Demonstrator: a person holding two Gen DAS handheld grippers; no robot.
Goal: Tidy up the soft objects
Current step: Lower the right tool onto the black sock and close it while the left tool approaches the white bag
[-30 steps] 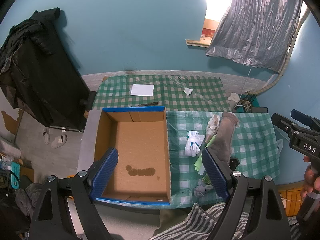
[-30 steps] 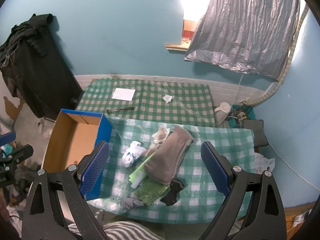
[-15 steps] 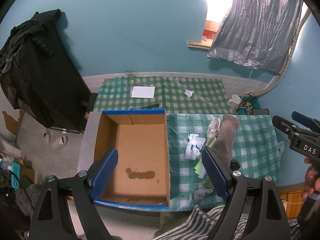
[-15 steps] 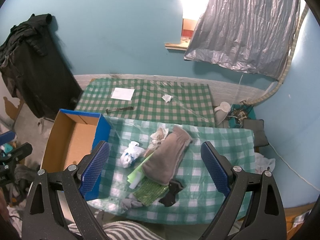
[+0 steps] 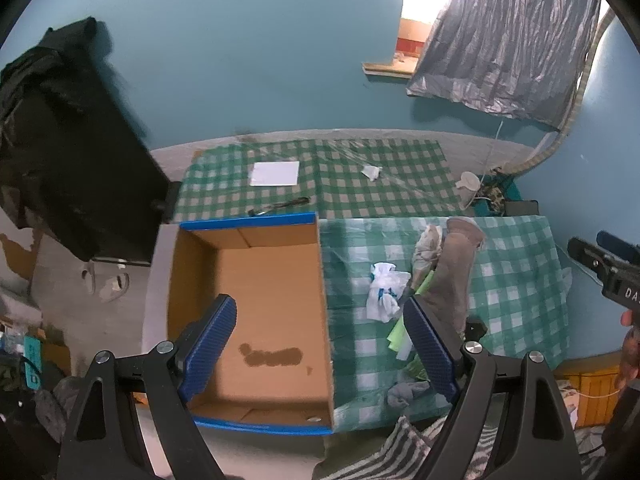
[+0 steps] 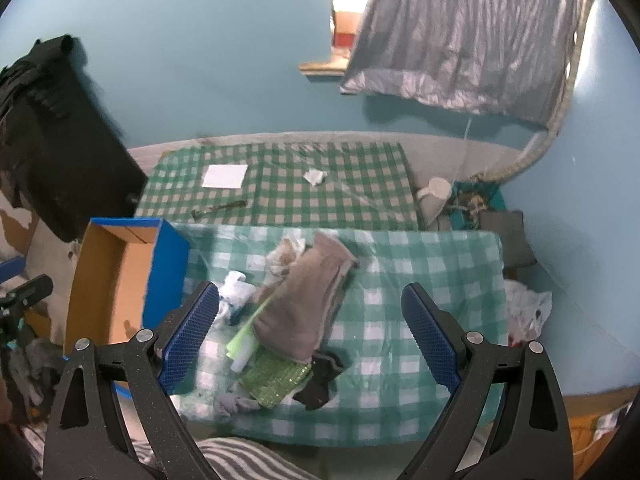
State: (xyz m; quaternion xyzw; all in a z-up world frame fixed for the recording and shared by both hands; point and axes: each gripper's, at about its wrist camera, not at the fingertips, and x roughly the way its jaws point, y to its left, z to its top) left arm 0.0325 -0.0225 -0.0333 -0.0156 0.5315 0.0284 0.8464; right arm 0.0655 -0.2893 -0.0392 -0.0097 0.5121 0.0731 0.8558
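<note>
An open cardboard box (image 5: 256, 280) with blue edges stands at the left of a green checked table (image 6: 420, 280); it also shows in the right wrist view (image 6: 108, 280). A pile of soft things lies right of it: a long grey-brown cloth (image 6: 308, 300), a white cloth (image 5: 384, 292), a light green piece (image 6: 276, 376), a black piece (image 6: 320, 380) and a small grey sock (image 5: 404, 390). My left gripper (image 5: 320, 344) is open high above the box's right side. My right gripper (image 6: 310, 340) is open high above the pile. Both are empty.
A second checked table (image 5: 320, 176) behind holds a white sheet (image 5: 276, 173), a dark tool (image 5: 280, 206) and a crumpled tissue (image 5: 371, 171). A black jacket (image 5: 60, 140) hangs left. Striped cloth (image 6: 248, 460) lies at the near edge. Clutter sits on the floor right.
Both grippers have shifted slightly; the scene slides a little in both views. The jaws stay open and nothing on the table has moved.
</note>
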